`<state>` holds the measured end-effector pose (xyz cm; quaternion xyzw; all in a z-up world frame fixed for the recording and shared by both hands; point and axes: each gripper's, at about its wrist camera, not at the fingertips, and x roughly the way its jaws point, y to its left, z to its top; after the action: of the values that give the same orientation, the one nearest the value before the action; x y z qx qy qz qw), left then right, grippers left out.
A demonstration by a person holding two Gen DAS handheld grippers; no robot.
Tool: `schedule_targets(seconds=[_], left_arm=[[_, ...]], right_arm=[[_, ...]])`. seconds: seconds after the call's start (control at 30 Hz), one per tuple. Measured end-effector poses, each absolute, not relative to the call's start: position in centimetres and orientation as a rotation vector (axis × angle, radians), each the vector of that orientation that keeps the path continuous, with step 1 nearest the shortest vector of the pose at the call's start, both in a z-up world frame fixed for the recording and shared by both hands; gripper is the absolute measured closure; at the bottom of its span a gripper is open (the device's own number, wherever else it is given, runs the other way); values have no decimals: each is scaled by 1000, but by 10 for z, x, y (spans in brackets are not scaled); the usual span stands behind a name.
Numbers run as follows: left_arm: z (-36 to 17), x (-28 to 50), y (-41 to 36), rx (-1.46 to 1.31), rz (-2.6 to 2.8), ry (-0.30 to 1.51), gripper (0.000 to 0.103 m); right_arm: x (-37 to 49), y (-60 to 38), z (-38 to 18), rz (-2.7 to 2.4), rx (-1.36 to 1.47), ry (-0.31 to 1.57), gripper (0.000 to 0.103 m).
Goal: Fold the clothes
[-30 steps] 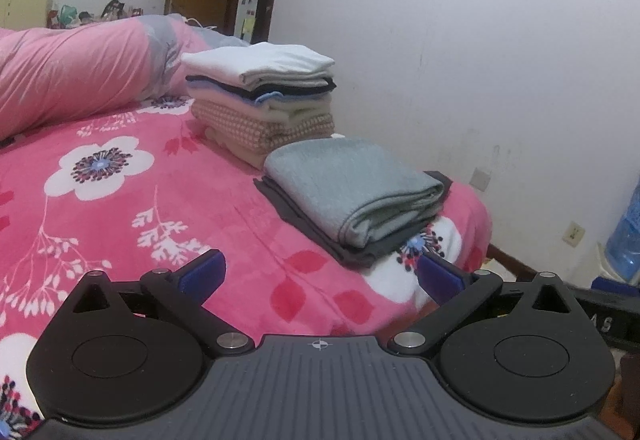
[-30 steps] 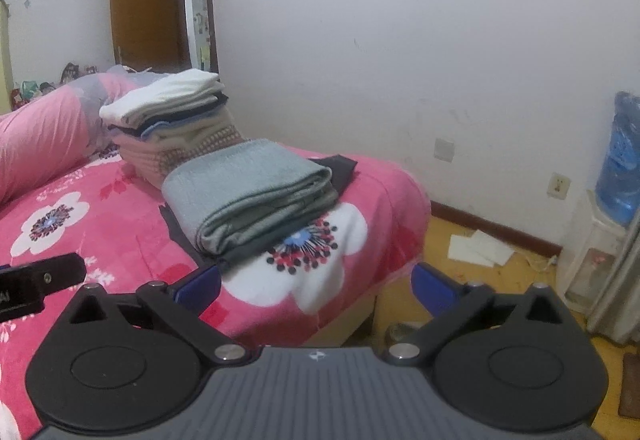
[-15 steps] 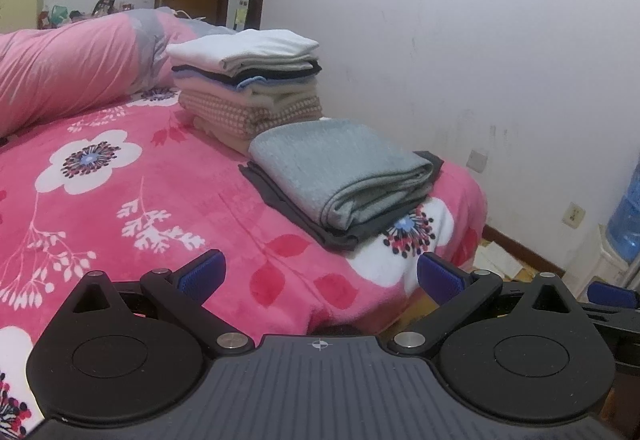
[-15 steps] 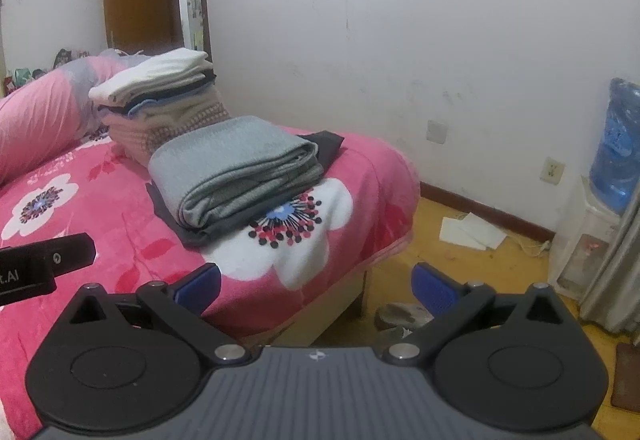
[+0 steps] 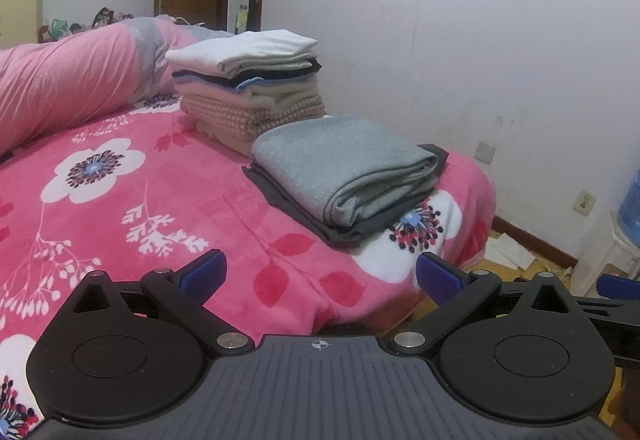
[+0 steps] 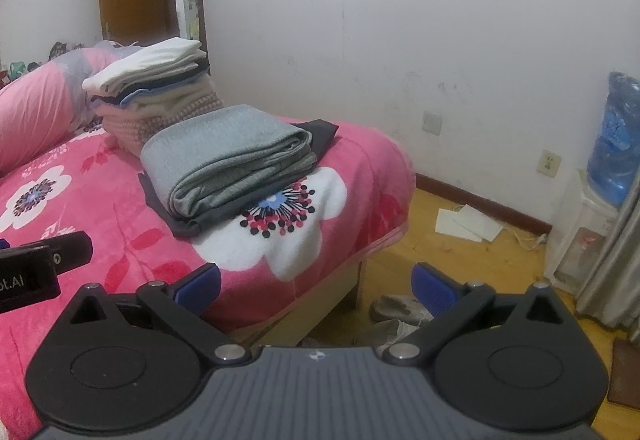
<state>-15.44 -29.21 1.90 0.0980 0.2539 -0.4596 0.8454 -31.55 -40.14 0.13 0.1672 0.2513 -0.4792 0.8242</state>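
A folded grey garment [image 5: 344, 168] lies on a folded dark grey one [image 5: 360, 230] near the bed's corner; both show in the right wrist view [image 6: 228, 156]. Behind them stands a taller stack of folded clothes [image 5: 248, 88] topped by a white piece [image 6: 148, 68]. My left gripper [image 5: 318, 276] is open and empty, held back from the pile above the pink floral blanket [image 5: 132, 192]. My right gripper [image 6: 316, 286] is open and empty, over the bed's edge.
A pink bolster pillow [image 5: 68, 80] lies along the far side of the bed. A white wall [image 6: 400, 20] runs close behind the bed. Shoes [image 6: 396, 314], papers [image 6: 466, 224] and a water dispenser [image 6: 612, 144] are on the wooden floor at right.
Both grippers have drawn back and away from the folded clothes, which now look farther off. More of the floor shows in the right wrist view. Both stay open.
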Motion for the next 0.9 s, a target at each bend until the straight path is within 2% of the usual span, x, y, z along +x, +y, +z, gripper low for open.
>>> schedule_targets(seconds=[0.9], left_arm=[[11, -159, -299, 222, -984, 566, 1]], right_arm=[[-315, -402, -2, -1035, 339, 552, 0]])
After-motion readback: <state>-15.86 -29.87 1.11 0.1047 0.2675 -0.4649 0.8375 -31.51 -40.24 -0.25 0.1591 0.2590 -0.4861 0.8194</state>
